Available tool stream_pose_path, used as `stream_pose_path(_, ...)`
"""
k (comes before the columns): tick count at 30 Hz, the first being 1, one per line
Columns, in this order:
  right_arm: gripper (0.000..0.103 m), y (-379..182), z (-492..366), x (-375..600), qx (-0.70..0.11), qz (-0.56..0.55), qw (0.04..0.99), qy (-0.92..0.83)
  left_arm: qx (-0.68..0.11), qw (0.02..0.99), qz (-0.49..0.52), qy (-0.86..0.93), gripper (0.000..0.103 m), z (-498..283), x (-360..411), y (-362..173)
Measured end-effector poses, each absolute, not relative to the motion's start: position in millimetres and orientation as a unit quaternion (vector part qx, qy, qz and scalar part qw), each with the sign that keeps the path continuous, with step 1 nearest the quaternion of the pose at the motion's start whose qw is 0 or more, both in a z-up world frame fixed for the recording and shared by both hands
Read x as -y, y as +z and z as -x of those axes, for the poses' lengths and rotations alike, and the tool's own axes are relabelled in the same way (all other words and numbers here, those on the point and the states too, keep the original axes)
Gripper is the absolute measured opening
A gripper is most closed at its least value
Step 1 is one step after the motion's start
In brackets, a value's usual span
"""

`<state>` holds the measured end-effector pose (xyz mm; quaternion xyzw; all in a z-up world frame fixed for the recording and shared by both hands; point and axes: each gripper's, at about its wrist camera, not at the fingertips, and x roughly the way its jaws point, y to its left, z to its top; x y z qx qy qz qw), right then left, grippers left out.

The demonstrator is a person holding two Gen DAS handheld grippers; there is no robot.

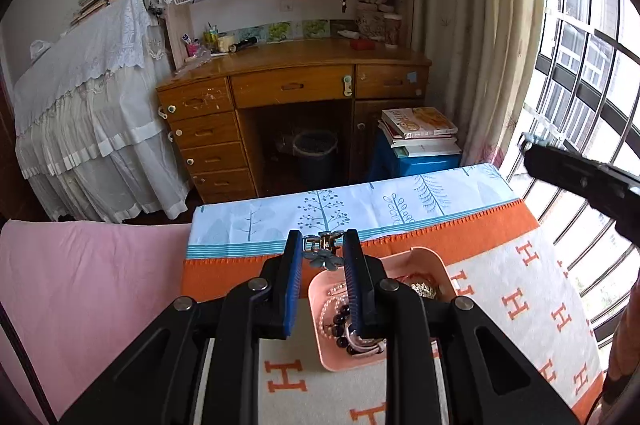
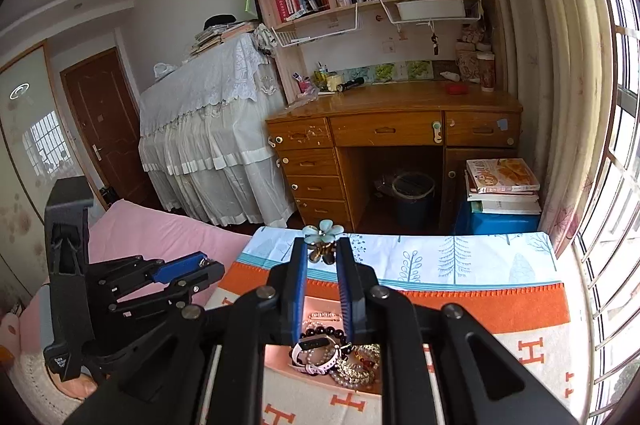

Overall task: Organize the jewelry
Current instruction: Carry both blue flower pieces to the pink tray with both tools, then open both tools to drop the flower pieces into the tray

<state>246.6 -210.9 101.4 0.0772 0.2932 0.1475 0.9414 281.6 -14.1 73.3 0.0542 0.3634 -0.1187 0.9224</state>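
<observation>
Pale green flower-shaped brooch (image 2: 322, 229) sat pinched at the tips of the right gripper (image 2: 322, 245), petals poking past the fingers. Grey-blue flower-shaped clip (image 1: 324, 259) was clamped likewise in the left gripper (image 1: 323, 239). Pink plastic tray (image 1: 428, 253) of beaded bracelets lay straight beneath the right fingers but off to the right of the left ones, so the right hand looked nearer for a drop.

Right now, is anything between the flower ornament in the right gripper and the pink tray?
Nothing visible does: the flower ornament is pinched in the right gripper, and the pink tray lies just below.
</observation>
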Motion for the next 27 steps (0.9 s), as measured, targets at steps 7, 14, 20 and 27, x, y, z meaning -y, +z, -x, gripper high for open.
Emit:
stream_pose_path(7, 0.015, 36, -295, 200, -0.390, -0.065, 0.909, 0.132, -0.435, 0.892, -0.042, -0.117, 0.018, -339, 45, 8)
stream_pose_path(14, 0.015, -28, -323, 200, -0.470, -0.061, 0.874, 0.107, -0.499, 0.858, -0.018, -0.124, 0.018, -368, 62, -54)
stream_pose_path(20, 0.016, -54, -332, 205, -0.490, -0.052, 0.866, 0.086, -0.503, 0.855, -0.015, -0.127, 0.058, -369, 66, -68)
stream_pose_path(27, 0.017, -47, -320, 215, -0.475, -0.065, 0.873, 0.083, -0.461, 0.878, -0.021, -0.127, 0.066, -344, 53, -40)
